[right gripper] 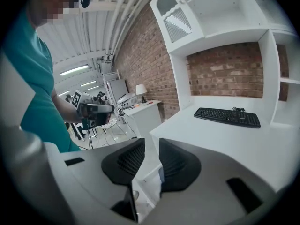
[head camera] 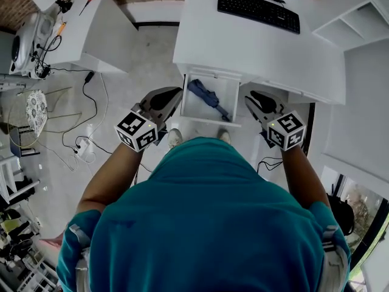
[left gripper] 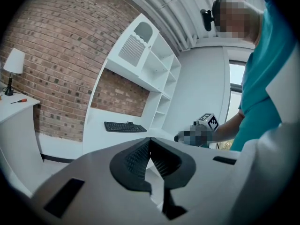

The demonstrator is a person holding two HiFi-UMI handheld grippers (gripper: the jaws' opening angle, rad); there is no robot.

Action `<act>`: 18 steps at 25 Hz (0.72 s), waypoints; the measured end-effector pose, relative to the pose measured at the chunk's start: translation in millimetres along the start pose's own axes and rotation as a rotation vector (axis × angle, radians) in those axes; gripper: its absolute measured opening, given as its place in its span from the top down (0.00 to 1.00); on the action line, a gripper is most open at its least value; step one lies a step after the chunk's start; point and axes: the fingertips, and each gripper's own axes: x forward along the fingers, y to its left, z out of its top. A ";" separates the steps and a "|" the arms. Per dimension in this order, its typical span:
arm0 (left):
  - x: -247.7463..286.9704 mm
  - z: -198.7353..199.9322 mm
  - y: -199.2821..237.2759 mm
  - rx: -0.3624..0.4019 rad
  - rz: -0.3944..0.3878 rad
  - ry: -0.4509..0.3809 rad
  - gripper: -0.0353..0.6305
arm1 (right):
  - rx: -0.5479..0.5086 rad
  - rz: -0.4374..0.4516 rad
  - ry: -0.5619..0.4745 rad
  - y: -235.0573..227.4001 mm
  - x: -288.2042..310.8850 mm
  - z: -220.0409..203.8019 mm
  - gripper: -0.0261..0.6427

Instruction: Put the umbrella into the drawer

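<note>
The blue folded umbrella (head camera: 208, 98) lies slantwise inside the open white drawer (head camera: 209, 121) under the desk (head camera: 255, 50). Both grippers hang in the air above and in front of the drawer, apart from the umbrella. My left gripper (head camera: 172, 96) is to the drawer's left; in the left gripper view its jaws (left gripper: 150, 142) meet at the tips with nothing between them. My right gripper (head camera: 255, 97) is to the drawer's right; in the right gripper view it (right gripper: 151, 146) shows a narrow gap between the pads, and nothing is held.
A black keyboard (head camera: 258, 11) lies on the desk. A white shelf unit (head camera: 358, 17) stands at the right. A side table (head camera: 79, 26) with tools is at the left, cables (head camera: 85, 140) trail on the floor below it. The person's shoes (head camera: 175, 137) stand before the drawer.
</note>
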 end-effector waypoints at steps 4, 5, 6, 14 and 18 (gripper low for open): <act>-2.1 10.8 -8.0 0.010 -0.004 -0.020 0.93 | -0.017 -0.005 -0.049 1.5 -11.1 18.9 0.87; -3.3 12.9 -9.7 0.009 -0.005 -0.025 0.93 | -0.020 -0.006 -0.060 2.3 -13.8 22.9 0.88; -4.7 15.1 -11.1 0.010 -0.004 -0.029 0.93 | -0.022 -0.007 -0.069 3.1 -16.0 26.3 0.90; -12.6 30.8 -15.3 0.023 0.007 -0.064 0.93 | 0.001 -0.009 -0.090 2.3 -23.0 27.8 0.93; -13.7 32.5 -17.2 0.021 0.008 -0.068 0.93 | -0.005 -0.005 -0.098 4.8 -26.3 31.4 0.93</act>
